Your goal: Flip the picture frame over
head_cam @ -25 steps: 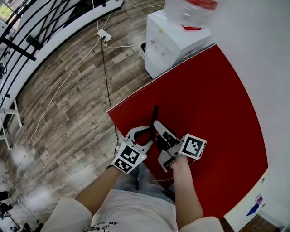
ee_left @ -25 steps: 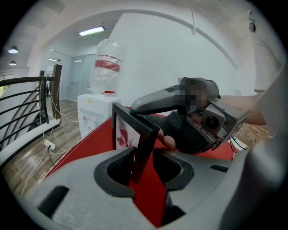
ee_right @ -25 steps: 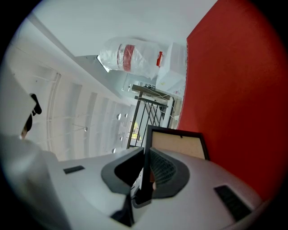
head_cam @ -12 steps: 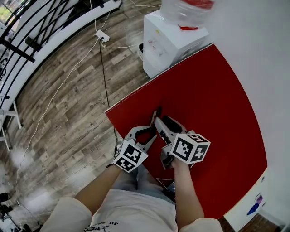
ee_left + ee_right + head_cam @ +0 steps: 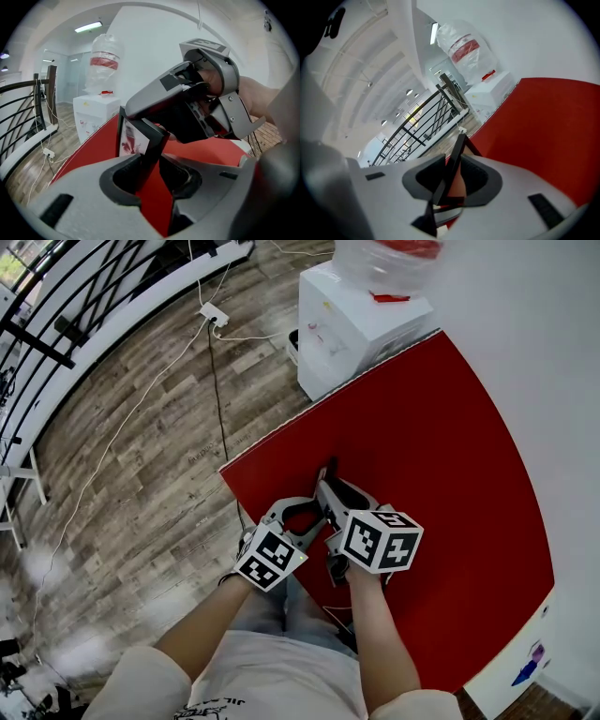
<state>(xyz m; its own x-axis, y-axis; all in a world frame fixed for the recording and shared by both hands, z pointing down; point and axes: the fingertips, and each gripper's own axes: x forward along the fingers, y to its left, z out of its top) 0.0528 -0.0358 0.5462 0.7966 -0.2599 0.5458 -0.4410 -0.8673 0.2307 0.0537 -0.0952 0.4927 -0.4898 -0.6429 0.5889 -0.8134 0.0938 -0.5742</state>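
A small black picture frame point(image 5: 324, 473) stands on edge near the front left corner of the red table point(image 5: 450, 474). In the left gripper view its glass side shows a white print with a red motif point(image 5: 135, 139). My left gripper point(image 5: 315, 508) is shut on the frame's lower edge point(image 5: 149, 159). My right gripper point(image 5: 337, 491) comes in from the right. Its jaws are closing with the frame's thin edge point(image 5: 453, 157) between them, and a gap remains on each side. In the left gripper view the right gripper's body hangs just over the frame.
Past the table's far left corner stands a white water dispenser point(image 5: 361, 320) with a bottle on top. A power strip point(image 5: 215, 312) and cables lie on the wooden floor at the left. A white wall runs along the table's right side.
My right gripper has rolled so that its marker cube faces up, and its jaws have let go and come back around the frame. The left gripper and the upright frame have stayed put.
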